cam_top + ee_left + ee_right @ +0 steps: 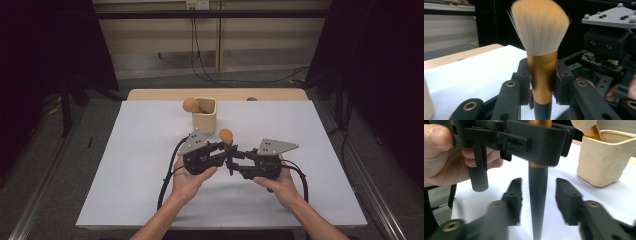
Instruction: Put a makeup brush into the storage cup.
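A makeup brush (pixel 226 134) with orange-tipped bristles, a gold ferrule (pixel 542 75) and a black tapered handle (pixel 537 202) stands upright above the white table mat. My left gripper (pixel 223 148) is shut on the ferrule, and its pads (pixel 524 80) press both sides. My right gripper (pixel 234 161) faces it from the right. Its jaws stand open on either side of the black handle, and its pads (pixel 515 197) are clear of it. A beige cup (pixel 204 117) behind holds a second brush (pixel 190 105), leaning left.
The white mat (pixel 150 170) covers a wooden table (pixel 150 94). In the right gripper view the cup (pixel 604 160) stands to the right, just beyond the held brush. Black cables (pixel 167 180) trail from both grippers toward the person. Dark stands flank the table.
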Motion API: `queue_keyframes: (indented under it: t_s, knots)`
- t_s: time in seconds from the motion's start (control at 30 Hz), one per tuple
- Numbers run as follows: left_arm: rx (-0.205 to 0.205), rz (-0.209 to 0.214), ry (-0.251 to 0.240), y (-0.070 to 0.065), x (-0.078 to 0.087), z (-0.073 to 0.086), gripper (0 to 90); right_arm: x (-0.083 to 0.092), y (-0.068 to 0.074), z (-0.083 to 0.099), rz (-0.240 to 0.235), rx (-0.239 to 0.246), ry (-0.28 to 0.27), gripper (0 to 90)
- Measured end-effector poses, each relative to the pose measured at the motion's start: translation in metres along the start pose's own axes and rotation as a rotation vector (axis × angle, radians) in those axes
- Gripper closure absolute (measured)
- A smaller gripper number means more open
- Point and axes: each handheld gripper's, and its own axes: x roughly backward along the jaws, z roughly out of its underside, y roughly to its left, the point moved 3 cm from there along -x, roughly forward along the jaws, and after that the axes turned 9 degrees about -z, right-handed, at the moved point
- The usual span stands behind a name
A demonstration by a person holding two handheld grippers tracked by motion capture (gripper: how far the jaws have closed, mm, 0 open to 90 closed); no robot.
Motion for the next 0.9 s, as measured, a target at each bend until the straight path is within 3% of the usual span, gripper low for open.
queue_keyframes:
  t_s: [0.13,0.27,0.37,0.57,0.67,0.9]
  knots:
    - [0.002,-0.012,-0.007,0.004,0.003,-0.003,70.6,0.002,0.001,0.0,0.008,0.01,0.01,38.7]
    - [-0.014,-0.015,0.015,0.007,0.005,-0.002,70.6,0.005,0.0,-0.001,0.044,0.012,-0.006,17.4]
    - [-0.018,-0.022,0.016,0.01,0.008,-0.004,70.6,0.006,0.001,-0.002,0.045,0.026,0.0,3.9]
    - [-0.016,-0.042,0.012,0.017,0.015,-0.007,70.6,0.01,-0.003,-0.002,0.076,0.0,-0.006,3.2]
    - [-0.019,-0.055,0.018,0.021,0.018,-0.008,70.6,0.015,-0.003,-0.004,0.061,0.028,-0.009,4.0]
    - [-0.014,-0.07,0.022,0.026,0.022,-0.01,70.6,0.027,-0.001,-0.001,0.121,0.033,-0.036,4.9]
